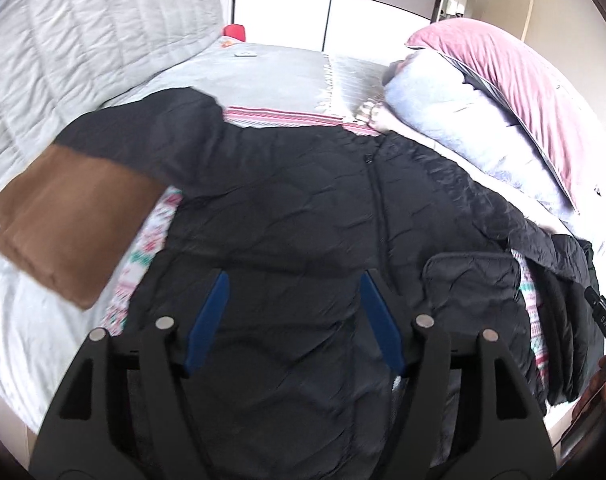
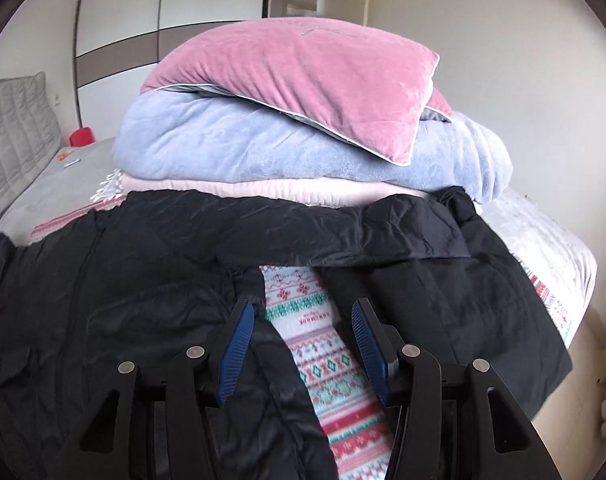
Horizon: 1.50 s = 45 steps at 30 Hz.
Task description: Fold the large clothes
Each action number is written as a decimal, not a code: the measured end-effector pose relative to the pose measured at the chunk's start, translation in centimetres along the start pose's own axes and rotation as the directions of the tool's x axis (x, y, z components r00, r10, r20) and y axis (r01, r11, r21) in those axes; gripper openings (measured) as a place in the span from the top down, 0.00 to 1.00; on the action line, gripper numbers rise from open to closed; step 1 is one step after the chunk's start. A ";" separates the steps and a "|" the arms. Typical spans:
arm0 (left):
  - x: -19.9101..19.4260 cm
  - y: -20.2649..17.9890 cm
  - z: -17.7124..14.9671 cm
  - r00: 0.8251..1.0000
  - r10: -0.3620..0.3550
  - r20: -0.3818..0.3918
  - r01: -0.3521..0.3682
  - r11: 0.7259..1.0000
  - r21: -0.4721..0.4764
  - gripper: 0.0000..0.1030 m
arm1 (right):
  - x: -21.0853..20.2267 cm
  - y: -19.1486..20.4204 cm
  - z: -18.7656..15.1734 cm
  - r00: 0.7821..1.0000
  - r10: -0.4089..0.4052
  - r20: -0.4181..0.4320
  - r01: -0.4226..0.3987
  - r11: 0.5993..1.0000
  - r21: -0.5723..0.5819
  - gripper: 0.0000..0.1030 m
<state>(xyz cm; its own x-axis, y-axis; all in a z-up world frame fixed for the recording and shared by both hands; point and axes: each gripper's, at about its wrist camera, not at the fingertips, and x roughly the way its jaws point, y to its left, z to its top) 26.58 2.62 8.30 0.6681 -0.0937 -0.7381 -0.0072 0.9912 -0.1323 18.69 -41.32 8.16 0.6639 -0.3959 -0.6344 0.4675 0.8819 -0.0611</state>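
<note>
A pink velvet pillow (image 2: 303, 84) tops a folded pale-blue fleece blanket (image 2: 263, 152), stacked near the bed's far right edge. A patterned red-and-green knit throw (image 2: 327, 360) covers the grey bedspread (image 1: 263, 76). A folded brown cloth (image 1: 75, 232) lies by the left edge; a small red box (image 2: 81, 137) sits beyond the far left corner, below the grey quilted headboard (image 1: 83, 36).

I see open gray bedspread (image 1: 263, 76) beyond the jacket (image 1: 303, 208). The stacked pillow (image 2: 303, 80) and blanket (image 2: 263, 148) block my right, the brown cloth (image 1: 75, 220) my left.
</note>
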 end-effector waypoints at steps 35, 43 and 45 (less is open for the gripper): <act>13.1 4.2 1.7 0.989 0.025 -0.143 -0.043 0.992 -0.120 0.22 | 13.6 -11.0 6.8 0.919 0.393 0.006 -0.325 0.751 0.575 0.50; 12.5 3.1 1.5 0.990 0.038 -0.135 -0.046 0.997 -0.057 0.22 | 15.5 -22.4 1.1 0.936 0.312 -0.161 -0.072 0.620 0.781 0.50; 12.6 3.0 1.5 0.990 0.034 -0.139 -0.042 0.998 -0.056 0.22 | 16.5 -23.9 0.4 0.940 0.315 -0.134 -0.078 0.577 0.813 0.50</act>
<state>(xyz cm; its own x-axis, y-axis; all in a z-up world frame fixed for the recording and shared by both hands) 36.08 4.57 -0.41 0.5574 -0.0722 -0.8271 -0.0769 0.9874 -0.1380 18.71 -69.01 -0.59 0.6931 -0.0600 -0.7184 0.6928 0.3310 0.6407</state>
